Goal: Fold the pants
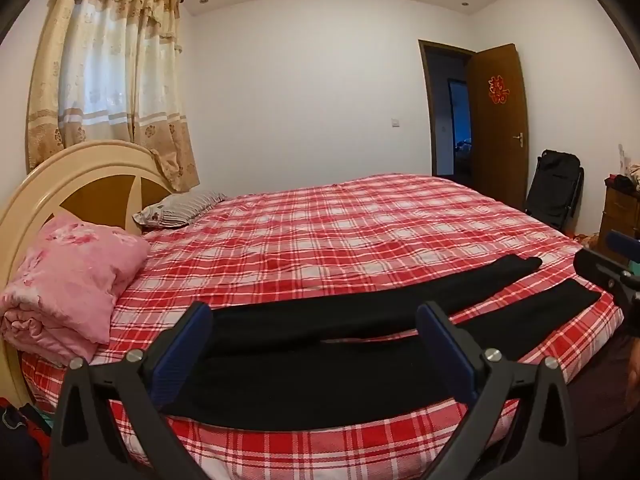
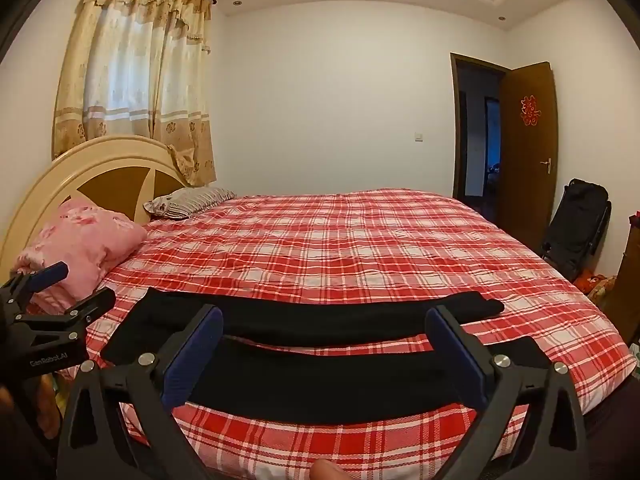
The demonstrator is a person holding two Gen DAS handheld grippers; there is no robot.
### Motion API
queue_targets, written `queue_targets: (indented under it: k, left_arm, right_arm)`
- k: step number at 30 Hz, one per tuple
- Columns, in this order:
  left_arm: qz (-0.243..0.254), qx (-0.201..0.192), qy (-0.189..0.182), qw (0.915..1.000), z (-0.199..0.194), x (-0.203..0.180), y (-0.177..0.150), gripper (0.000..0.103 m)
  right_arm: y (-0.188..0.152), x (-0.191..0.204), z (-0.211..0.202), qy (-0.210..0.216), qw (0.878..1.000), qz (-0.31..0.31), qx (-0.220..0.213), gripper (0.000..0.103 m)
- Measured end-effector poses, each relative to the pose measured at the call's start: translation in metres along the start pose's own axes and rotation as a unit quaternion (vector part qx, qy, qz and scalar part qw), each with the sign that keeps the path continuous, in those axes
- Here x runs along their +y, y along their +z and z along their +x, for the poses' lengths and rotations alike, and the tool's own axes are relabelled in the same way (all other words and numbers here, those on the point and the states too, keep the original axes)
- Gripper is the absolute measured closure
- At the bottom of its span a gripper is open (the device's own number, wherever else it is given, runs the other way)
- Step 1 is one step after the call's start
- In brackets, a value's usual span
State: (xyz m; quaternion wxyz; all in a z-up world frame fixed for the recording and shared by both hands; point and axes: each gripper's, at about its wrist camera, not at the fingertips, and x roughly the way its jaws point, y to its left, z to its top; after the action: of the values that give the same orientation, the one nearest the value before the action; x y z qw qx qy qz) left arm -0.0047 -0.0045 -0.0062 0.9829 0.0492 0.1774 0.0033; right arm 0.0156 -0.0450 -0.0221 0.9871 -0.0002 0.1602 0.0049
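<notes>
Both hand-held grippers hover level over the bed edge, jaws spread wide and empty.

The black pants (image 1: 360,356) lie flat on the plaid bed (image 1: 340,232) just ahead of the left hand-held gripper (image 1: 314,312) and right hand-held gripper (image 2: 324,314), legs extending toward the right one.

The left gripper (image 2: 56,292) is cut off by the frame's edge, its grip unreadable there.

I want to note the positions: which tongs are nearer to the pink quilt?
Left. The left tongs hover beside the pink quilt; the right tongs hang further toward the pants leg ends.
</notes>
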Motion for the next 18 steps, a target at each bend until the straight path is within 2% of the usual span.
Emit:
queue_targets:
  k: [2, 18]
  left_arm:
    - [-0.006, 0.014, -0.007, 0.9999, 0.0050, 0.0058, 0.0059, 0.000]
    - [-0.003, 0.013, -0.009, 0.9999, 0.0066, 0.0029, 0.0032, 0.000]
  right_arm:
    - [-0.0002, 0.0004, -0.0012, -0.001, 1.000, 0.000, -0.002, 0.001]
    - [-0.0036, 0.0005, 0.0010, 0.001, 1.000, 0.000, 0.003, 0.001]
